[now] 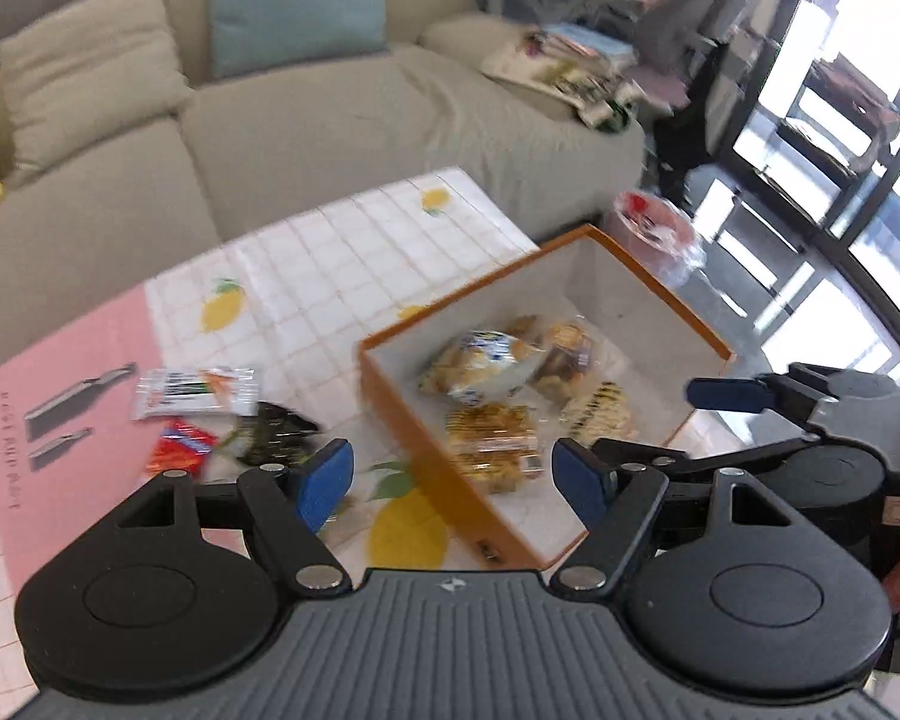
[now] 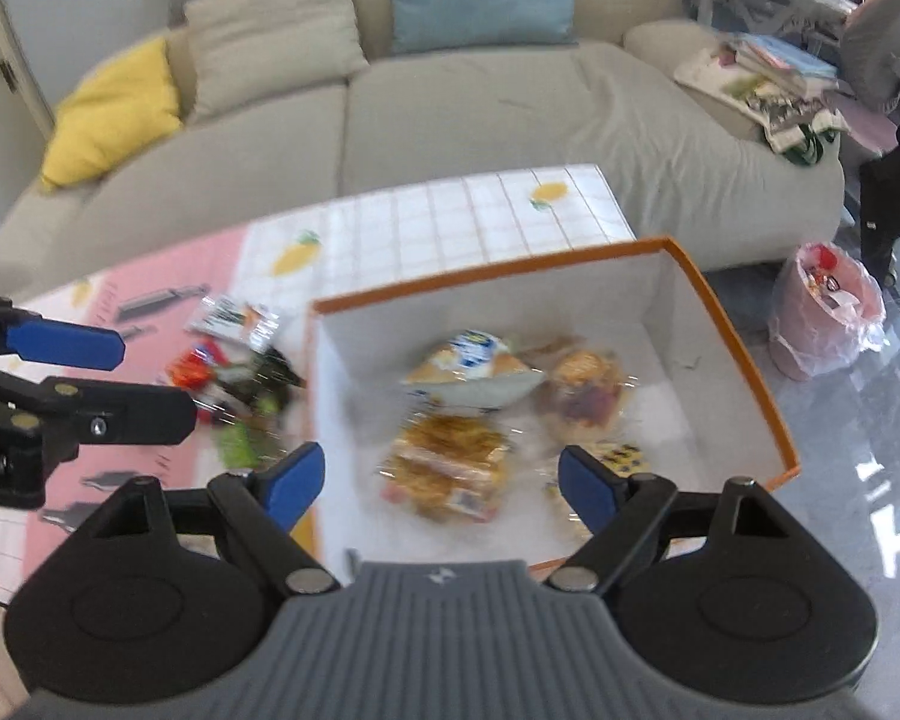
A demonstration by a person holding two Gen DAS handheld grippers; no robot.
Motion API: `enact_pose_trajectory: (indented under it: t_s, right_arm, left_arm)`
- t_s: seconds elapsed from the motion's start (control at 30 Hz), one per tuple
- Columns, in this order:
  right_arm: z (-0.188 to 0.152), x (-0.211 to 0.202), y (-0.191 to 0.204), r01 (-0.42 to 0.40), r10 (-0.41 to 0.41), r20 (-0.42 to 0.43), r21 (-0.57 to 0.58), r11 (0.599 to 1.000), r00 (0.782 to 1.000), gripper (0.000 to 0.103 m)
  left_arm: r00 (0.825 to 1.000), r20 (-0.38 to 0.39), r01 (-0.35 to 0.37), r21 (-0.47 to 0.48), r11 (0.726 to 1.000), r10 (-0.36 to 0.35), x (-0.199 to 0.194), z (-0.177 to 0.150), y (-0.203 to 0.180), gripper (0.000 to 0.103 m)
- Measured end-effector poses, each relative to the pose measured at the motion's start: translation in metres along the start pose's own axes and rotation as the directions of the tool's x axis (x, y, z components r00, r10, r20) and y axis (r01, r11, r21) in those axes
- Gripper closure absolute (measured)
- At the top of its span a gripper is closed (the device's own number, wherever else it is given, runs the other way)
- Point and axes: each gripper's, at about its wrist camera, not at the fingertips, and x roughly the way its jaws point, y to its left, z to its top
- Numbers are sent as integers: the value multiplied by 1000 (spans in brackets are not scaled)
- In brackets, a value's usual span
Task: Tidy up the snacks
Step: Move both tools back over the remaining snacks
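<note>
An orange box (image 1: 660,291) (image 2: 486,273) with a white inside stands on the table's right end. In it lie a blue-labelled bread pack (image 1: 486,366) (image 2: 468,366), a brown pastry (image 2: 582,390), a golden snack pack (image 1: 492,444) (image 2: 444,468) and a yellow-black packet (image 1: 600,411). Left of the box a white packet (image 1: 195,396) (image 2: 234,321), a red packet (image 1: 180,450) and a dark packet (image 1: 270,432) lie loose. My left gripper (image 1: 453,480) hovers open over the box's near left corner. Above the box, my right gripper (image 2: 441,486) is open and holds nothing.
A lemon-print tablecloth (image 1: 342,252) and a pink mat (image 1: 78,348) cover the table. A beige sofa (image 2: 480,120) with cushions runs behind it. A bin with a pink bag (image 2: 822,312) stands on the glossy floor to the right, near a cluttered chair.
</note>
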Motion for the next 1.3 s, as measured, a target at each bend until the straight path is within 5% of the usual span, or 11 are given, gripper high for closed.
enact_pose_trajectory:
  t_s: [0.1, 0.2, 0.33, 0.57, 0.8, 0.93, 1.3]
  right_arm:
    - [-18, -14, 23, -14, 13, 86, 9, 1000, 996, 20]
    - [-36, -21, 39, -68, 63, 137, 36, 997, 989, 23]
    - [-57, -21, 69, -101, 96, 193, 19, 995, 977, 35]
    - [-95, -9, 120, -95, 116, 248, -94, 991, 962, 46]
    - [-127, 32, 145, -94, 109, 111, -134, 987, 988, 69]
    - [-139, 64, 153, -92, 94, 8, -138, 986, 995, 80]
    - [-150, 125, 159, -130, 112, -170, -98, 987, 979, 80]
  left_arm:
    - [999, 39, -28, -42, 999, 30, -20, -23, 16, 15]
    - [998, 68, 17, -96, 995, -11, -32, -47, 33, 15]
    - [994, 108, 6, -161, 987, 11, -40, -85, 53, 16]
    - [997, 74, -11, -163, 987, 23, -25, -145, 81, 16]
    - [1000, -21, -23, -102, 995, 21, 11, -178, 97, 17]
    - [994, -102, -50, -158, 986, 34, 37, -192, 112, 23]
    - [987, -152, -61, -121, 991, 42, 76, -194, 127, 23]
